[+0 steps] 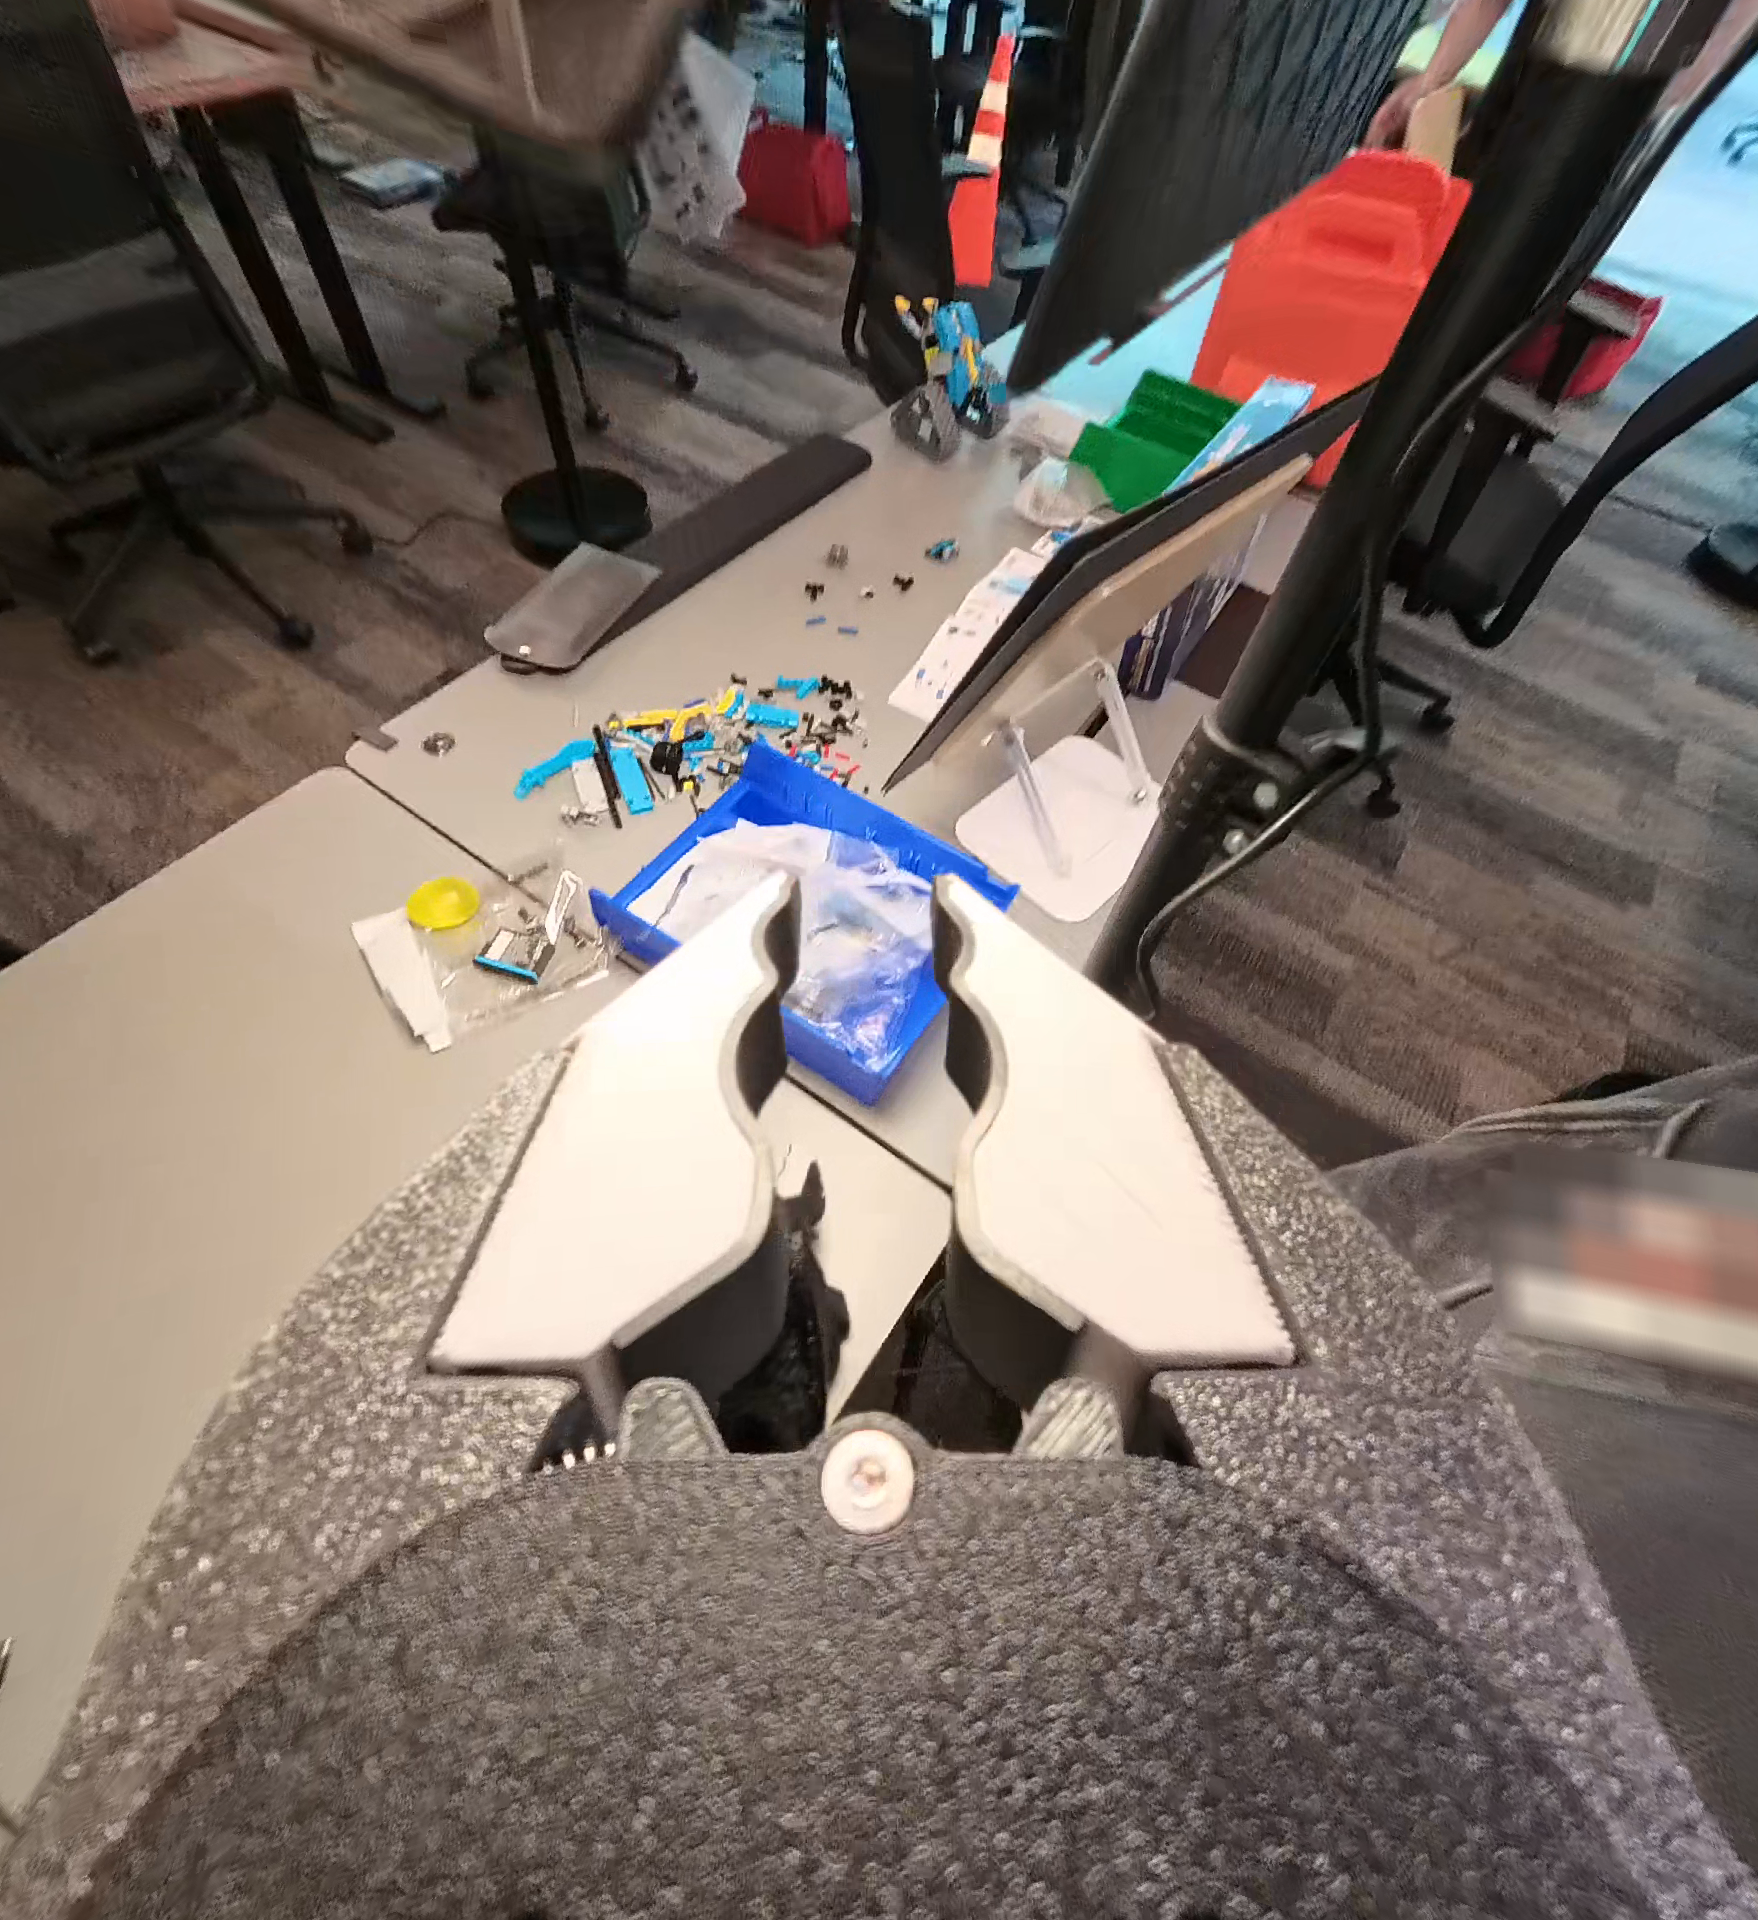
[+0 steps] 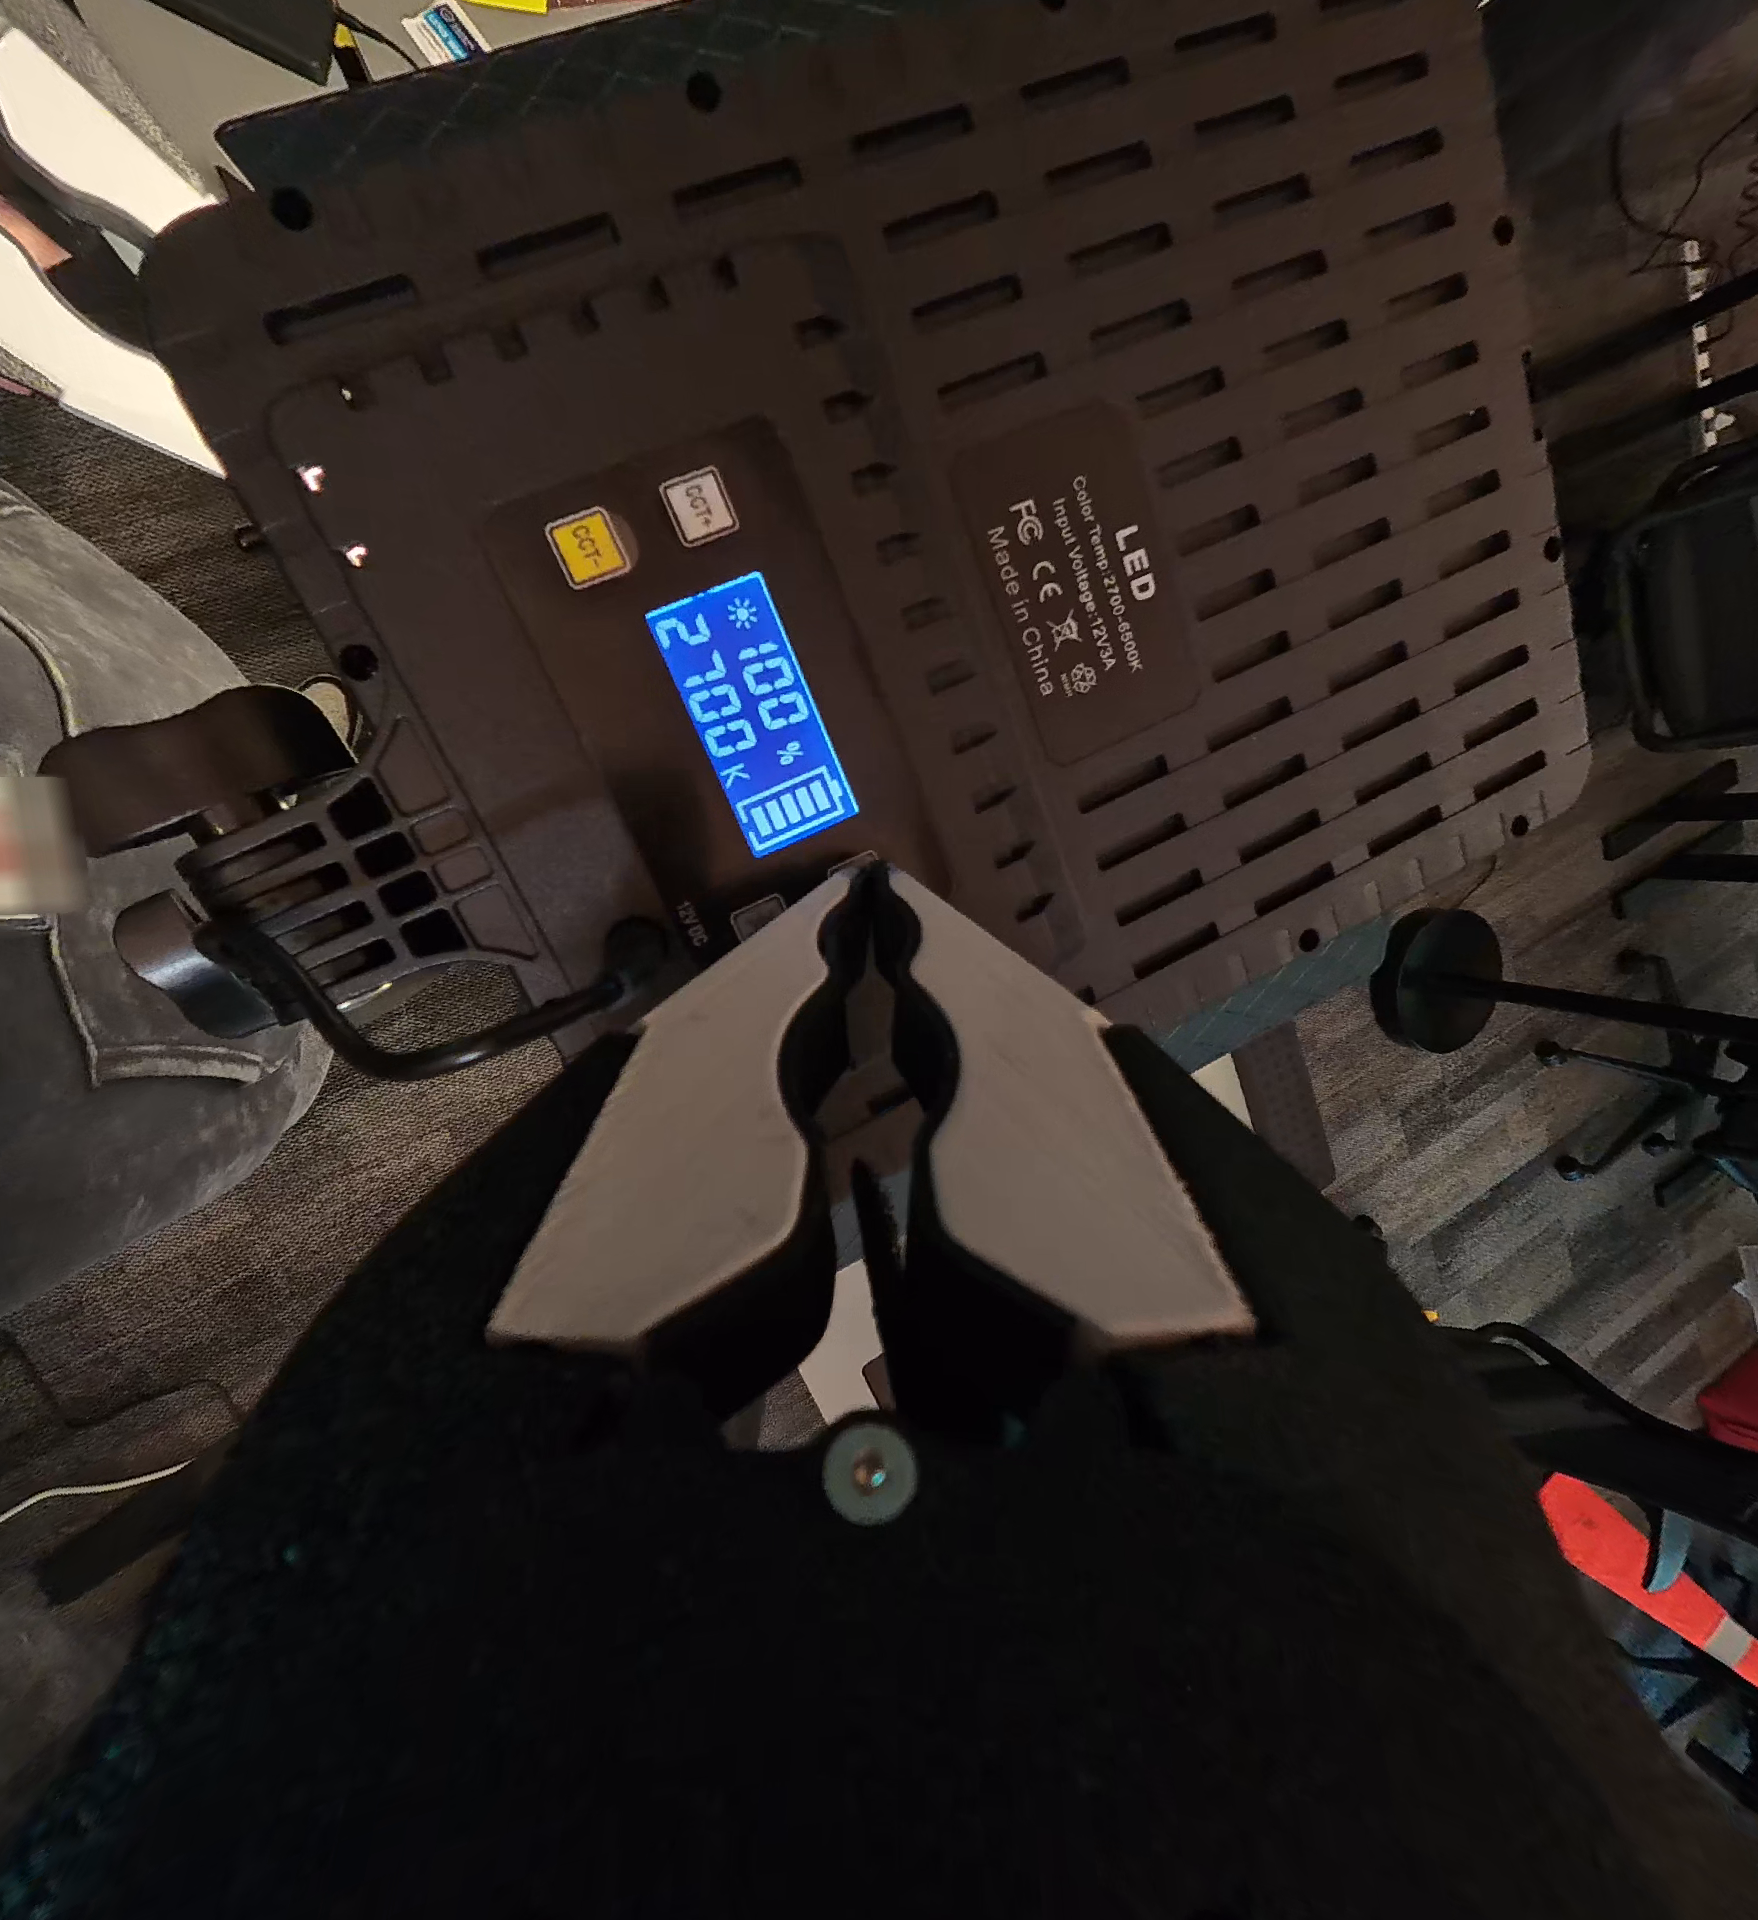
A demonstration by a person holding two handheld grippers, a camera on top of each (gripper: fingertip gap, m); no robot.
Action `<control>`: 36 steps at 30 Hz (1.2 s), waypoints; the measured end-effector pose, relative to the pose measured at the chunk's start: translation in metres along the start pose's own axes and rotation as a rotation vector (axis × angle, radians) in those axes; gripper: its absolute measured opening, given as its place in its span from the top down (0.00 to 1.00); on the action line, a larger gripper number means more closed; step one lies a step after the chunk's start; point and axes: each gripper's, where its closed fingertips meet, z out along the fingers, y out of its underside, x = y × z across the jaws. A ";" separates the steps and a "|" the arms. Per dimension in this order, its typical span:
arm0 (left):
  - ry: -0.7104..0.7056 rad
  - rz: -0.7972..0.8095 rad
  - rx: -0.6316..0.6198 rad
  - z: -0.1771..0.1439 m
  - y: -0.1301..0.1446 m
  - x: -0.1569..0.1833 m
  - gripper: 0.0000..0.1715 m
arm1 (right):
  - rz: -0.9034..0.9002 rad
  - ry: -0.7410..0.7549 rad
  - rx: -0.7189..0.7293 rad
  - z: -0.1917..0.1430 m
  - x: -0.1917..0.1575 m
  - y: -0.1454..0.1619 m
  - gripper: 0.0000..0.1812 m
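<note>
My left gripper (image 1: 862,894) is open and empty, held above the grey table (image 1: 179,1091). Just beyond its fingertips stands a blue bin (image 1: 854,1039) filled with clear plastic bags. A pile of small blue, yellow and black building parts (image 1: 688,743) lies behind the bin. A clear bag with a yellow round part (image 1: 446,902) lies left of the bin. My right gripper (image 2: 870,878) is shut with nothing between its fingers. Its tips are against the back of a black light panel (image 2: 1166,343), at the buttons just below the lit blue display (image 2: 750,717). A yellow button (image 2: 587,548) and a white button (image 2: 698,506) sit above the display.
A tilted board on a white stand (image 1: 1062,821) and a black pole (image 1: 1259,665) stand right of the bin. A small blue model (image 1: 948,379), green plates (image 1: 1155,436) and an orange case (image 1: 1322,270) sit farther back. Office chairs (image 1: 75,343) stand at left. A cable (image 2: 459,1049) plugs into the panel. Some 25 centimetres of space lies between my two pairs of fingers.
</note>
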 end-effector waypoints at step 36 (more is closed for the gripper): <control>0.014 -0.010 0.006 0.002 -0.006 0.003 0.86 | 0.052 -0.022 0.093 -0.017 -0.003 -0.002 1.00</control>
